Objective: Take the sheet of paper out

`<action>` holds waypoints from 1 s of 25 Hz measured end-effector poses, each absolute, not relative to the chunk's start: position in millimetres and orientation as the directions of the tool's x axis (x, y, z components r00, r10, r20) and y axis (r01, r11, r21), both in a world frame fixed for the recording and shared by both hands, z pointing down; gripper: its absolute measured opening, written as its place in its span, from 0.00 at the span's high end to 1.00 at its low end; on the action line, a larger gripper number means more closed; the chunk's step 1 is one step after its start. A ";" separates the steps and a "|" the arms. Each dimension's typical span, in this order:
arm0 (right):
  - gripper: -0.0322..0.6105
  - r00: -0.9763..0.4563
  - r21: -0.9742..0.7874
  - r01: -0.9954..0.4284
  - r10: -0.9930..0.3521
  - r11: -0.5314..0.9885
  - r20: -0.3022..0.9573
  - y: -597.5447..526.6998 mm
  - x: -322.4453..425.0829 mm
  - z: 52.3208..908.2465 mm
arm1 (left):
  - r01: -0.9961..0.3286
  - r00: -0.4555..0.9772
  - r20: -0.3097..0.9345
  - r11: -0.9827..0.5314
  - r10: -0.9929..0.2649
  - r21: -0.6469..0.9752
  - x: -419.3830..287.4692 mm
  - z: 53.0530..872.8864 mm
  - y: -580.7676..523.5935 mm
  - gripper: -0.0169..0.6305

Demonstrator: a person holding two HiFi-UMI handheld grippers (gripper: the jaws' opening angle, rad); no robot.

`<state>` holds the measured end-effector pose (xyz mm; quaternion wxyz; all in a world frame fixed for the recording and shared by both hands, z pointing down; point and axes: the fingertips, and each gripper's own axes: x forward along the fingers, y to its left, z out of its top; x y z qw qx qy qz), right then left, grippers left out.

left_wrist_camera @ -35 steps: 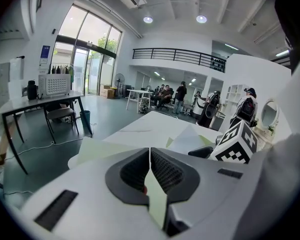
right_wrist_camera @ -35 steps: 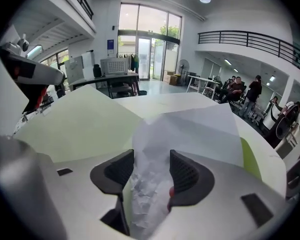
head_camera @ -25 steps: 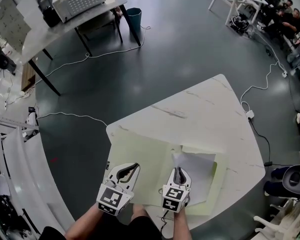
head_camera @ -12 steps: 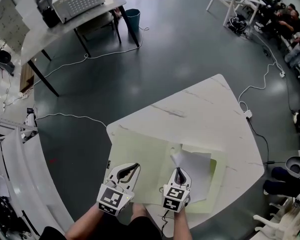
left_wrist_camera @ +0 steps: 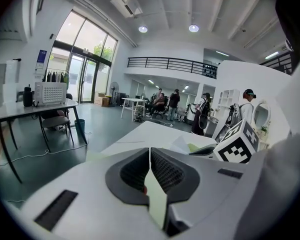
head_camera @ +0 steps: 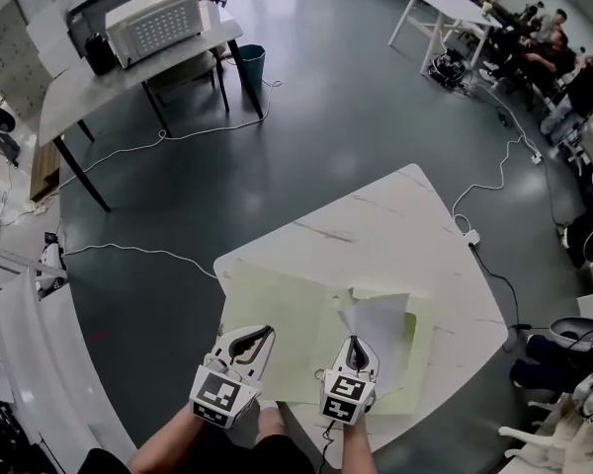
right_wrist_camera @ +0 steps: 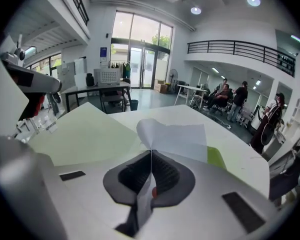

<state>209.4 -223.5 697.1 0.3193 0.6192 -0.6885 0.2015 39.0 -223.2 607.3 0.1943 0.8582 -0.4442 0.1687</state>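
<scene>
A pale green folder (head_camera: 277, 299) lies open on the white table (head_camera: 376, 220). My left gripper (head_camera: 254, 336) is shut on the folder's near cover; a thin green edge (left_wrist_camera: 158, 206) runs between its closed jaws (left_wrist_camera: 150, 153). My right gripper (head_camera: 356, 344) is shut on the white sheet of paper (head_camera: 381, 322). In the right gripper view the sheet (right_wrist_camera: 176, 136) rises out of the closed jaws (right_wrist_camera: 151, 155) and curls over the green folder (right_wrist_camera: 85, 129). Both grippers hang at the table's near edge, side by side.
A power strip (head_camera: 468, 236) and its cable lie on the floor by the table's right edge. A second table with a white box (head_camera: 153, 18) stands at the far left, a bin (head_camera: 249, 62) beside it. People sit at the far right (head_camera: 563, 57).
Both grippers have risen. The right one has shut on the white sheet and lifted its near edge; the folder cover has come up with the left one.
</scene>
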 end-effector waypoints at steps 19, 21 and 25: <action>0.92 0.073 0.179 -0.984 -0.877 0.015 0.476 -170.1 170.5 530.9 | -0.791 0.602 0.300 -0.603 -0.740 0.100 -17.6 477.2 -160.4 0.93; 0.92 0.089 0.177 -0.984 -0.891 -0.009 0.445 -160.4 166.2 512.0 | -0.783 0.613 0.272 -0.617 -0.742 0.082 -24.0 462.6 -153.8 0.93; 0.92 0.124 0.185 -0.981 -0.919 -0.057 0.373 -135.3 157.5 473.5 | -0.763 0.640 0.222 -0.643 -0.736 0.070 -32.4 435.7 -135.0 0.93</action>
